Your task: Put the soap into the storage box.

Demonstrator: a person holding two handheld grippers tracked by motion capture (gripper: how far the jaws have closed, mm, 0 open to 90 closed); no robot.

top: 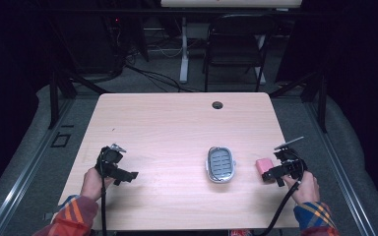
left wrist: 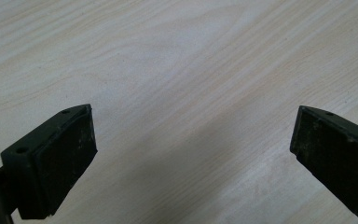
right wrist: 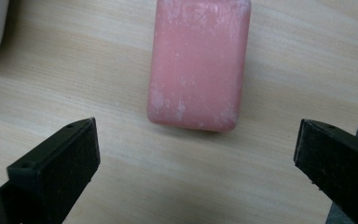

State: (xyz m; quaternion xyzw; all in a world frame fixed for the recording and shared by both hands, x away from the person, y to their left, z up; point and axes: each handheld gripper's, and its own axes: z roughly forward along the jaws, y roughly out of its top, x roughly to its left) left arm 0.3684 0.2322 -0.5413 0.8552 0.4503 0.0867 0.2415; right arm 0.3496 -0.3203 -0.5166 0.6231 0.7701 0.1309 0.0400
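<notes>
Presently, a person is sitting at a light wooden table (top: 177, 123), with both forearms in plaid sleeves coming in from the near edge and a two-jaw gripper in each hand. The left gripper (top: 128, 175) is hovering over the near left part of the table, well apart from everything else; in the left gripper view its jaws are standing wide apart with only bare wood grain lying between them. The right gripper (top: 267, 174) is sitting at the near right edge of the table, pointing toward a pink block (top: 264, 165) that looks like a bar of soap. In the right gripper view the pink block (right wrist: 198, 63) is lying flat on the wood just ahead of the jaws, which are spread wide and touching nothing; the block's surface is showing pale, chalky scuffing. Whether the gripper is resting on the table or hanging just above it cannot be told. A grey oval dish (top: 221, 164) with a slotted inner tray is lying between the two grippers, near the pink block and to its left, apart from it. A round cable port (top: 217, 105) is showing near the far edge of the table. Beyond the table, a dark folding chair (top: 236, 44) is standing on the floor.
</notes>
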